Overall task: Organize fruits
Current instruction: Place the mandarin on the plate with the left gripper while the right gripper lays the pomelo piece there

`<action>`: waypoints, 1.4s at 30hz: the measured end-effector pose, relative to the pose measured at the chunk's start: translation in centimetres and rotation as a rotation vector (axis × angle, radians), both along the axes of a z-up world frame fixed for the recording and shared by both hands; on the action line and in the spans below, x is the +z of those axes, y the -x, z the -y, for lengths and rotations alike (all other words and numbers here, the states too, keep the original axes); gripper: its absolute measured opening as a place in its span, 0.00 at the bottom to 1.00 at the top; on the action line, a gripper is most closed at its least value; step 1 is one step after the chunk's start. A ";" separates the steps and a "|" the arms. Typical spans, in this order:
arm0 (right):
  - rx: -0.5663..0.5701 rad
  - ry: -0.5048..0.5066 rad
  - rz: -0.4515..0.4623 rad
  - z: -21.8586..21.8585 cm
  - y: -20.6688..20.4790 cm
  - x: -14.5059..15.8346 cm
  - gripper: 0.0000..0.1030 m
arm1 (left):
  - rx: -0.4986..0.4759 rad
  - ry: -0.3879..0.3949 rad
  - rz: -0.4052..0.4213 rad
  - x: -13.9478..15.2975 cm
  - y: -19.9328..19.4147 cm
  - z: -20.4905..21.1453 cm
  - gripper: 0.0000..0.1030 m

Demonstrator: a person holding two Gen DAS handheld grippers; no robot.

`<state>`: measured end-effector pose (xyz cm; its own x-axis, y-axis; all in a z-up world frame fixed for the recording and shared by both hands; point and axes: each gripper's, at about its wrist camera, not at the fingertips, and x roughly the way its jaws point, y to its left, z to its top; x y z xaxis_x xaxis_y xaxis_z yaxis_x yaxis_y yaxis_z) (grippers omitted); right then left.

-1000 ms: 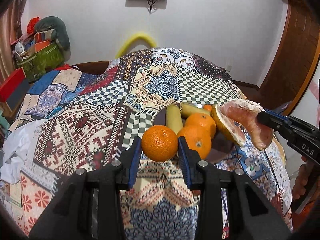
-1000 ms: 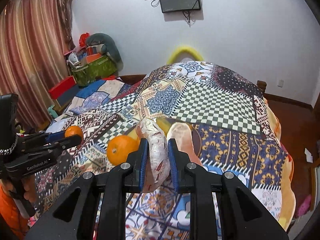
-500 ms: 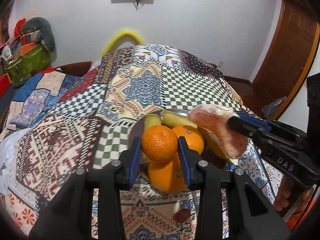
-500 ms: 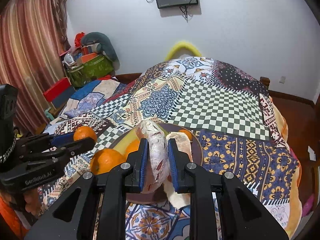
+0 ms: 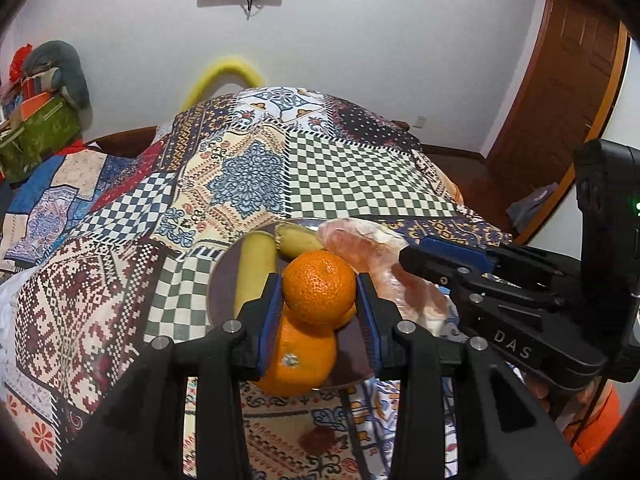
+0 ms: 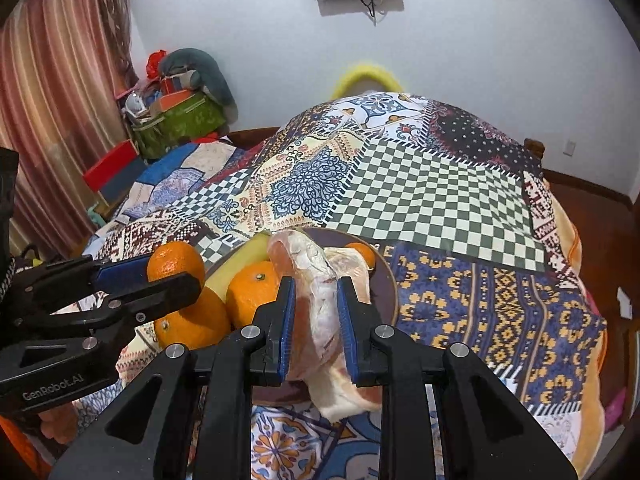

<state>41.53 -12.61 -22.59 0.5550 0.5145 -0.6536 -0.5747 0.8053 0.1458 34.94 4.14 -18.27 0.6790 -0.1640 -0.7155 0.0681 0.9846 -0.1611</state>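
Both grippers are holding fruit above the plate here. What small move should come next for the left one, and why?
Probably lower the left gripper slightly, then open it. It is shut on an orange directly over the brown plate, which already carries other oranges and bananas. The right gripper, shut on a pomelo piece, is close beside, so a short straight descent seems safest.

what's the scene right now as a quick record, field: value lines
left gripper: shut on a mandarin, above the plate
right gripper: shut on a peeled pomelo segment
plate: dark, round, on the patchwork quilt
on plate: two oranges, bananas, another pomelo piece
small fruit at plate's far edge: orange, kind unclear
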 end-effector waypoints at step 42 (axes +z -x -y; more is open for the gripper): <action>0.014 -0.004 0.032 3.1 7.9 2.2 0.21 | 0.019 -0.047 0.008 3.2 6.8 1.3 0.41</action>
